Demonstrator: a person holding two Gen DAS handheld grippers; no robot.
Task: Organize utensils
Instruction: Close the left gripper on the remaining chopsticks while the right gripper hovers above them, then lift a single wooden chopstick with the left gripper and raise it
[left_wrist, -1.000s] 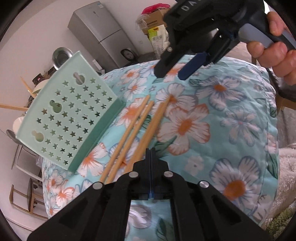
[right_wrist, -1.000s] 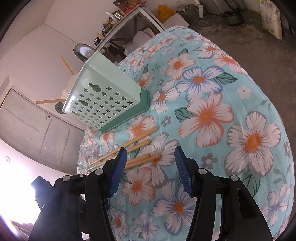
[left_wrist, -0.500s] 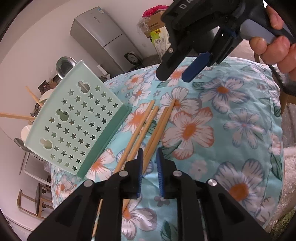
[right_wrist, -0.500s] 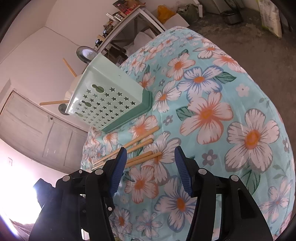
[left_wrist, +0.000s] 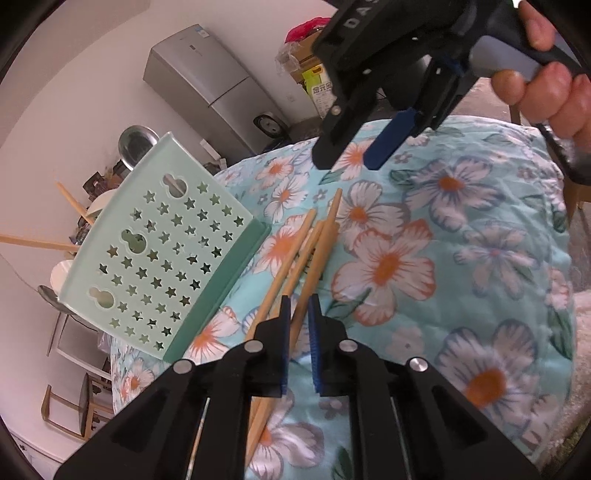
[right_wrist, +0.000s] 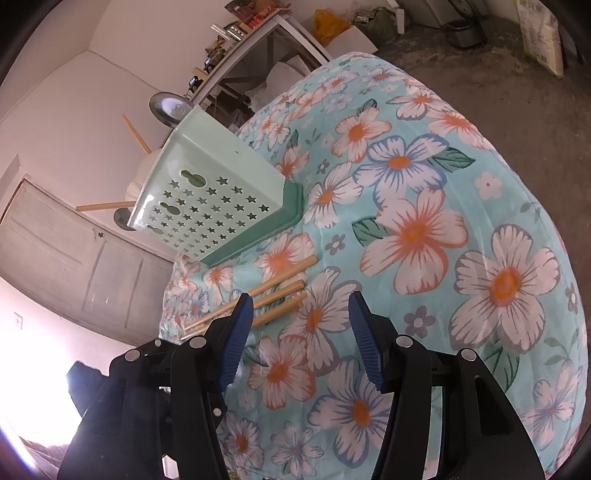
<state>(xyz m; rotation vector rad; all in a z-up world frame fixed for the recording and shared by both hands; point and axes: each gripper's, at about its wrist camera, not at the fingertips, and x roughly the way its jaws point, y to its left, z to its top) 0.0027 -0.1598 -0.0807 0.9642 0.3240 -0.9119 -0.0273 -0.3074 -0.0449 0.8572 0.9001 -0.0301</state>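
Note:
Several wooden chopsticks (left_wrist: 317, 251) lie side by side on a floral quilt (left_wrist: 461, 258), right of a mint-green perforated utensil basket (left_wrist: 166, 251) that stands tilted. My left gripper (left_wrist: 298, 306) is low over their near part. Its jaws are closing with one chopstick between the blue pads, and thin gaps still show on both sides. My right gripper (left_wrist: 347, 160) hovers beyond the far tips, held by a hand (left_wrist: 546, 85). In the right wrist view that gripper (right_wrist: 301, 306) is open and empty, with the chopsticks' thick ends (right_wrist: 273, 295) beside its left finger and the basket (right_wrist: 207, 206) behind.
Two more sticks (left_wrist: 37, 243) poke out behind the basket. A grey fridge (left_wrist: 210, 85), a metal bowl (left_wrist: 135, 142) and a chair (left_wrist: 70, 406) stand beyond the quilt's edge. A shelf unit (right_wrist: 258, 40) and bare floor (right_wrist: 498, 55) lie past the far side.
My left jaws, shut a second ago, parted and slid forward over the chopsticks, then narrowed around one. The right gripper has stayed still and open.

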